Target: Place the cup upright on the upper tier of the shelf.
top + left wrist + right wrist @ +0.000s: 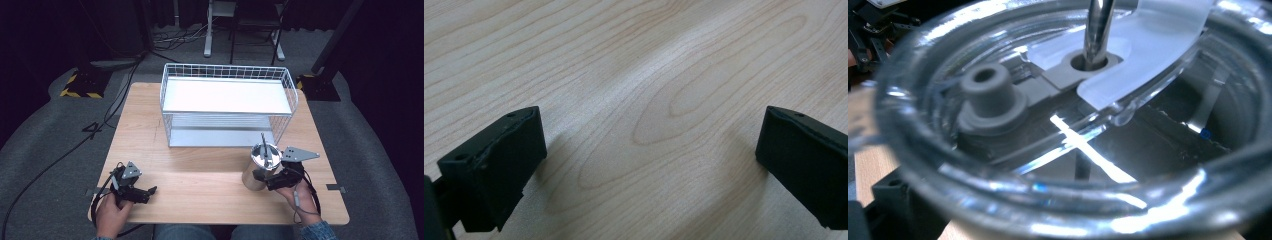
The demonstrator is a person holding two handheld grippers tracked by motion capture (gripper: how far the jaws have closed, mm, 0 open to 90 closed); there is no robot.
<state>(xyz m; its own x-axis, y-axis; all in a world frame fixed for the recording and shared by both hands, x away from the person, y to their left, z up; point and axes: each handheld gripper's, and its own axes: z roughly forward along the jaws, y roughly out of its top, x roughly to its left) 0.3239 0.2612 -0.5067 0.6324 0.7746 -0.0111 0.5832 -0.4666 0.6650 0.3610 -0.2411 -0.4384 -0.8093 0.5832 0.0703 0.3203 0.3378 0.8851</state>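
Right tongs (261, 176) grip the shiny cup (260, 167) on the tabletop (200, 175) — left tongs (150, 192) wide open, empty — next, probably lift it to the wire rack (227, 105).

Silver tumbler (256, 170) — white wire basket (227, 102) — pale wood-grain table (200, 185).

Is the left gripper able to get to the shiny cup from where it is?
Probably yes. The left gripper is open, holds nothing, and only bare table lies between it and the shiny cup. But the right gripper already sits against the cup's near side.
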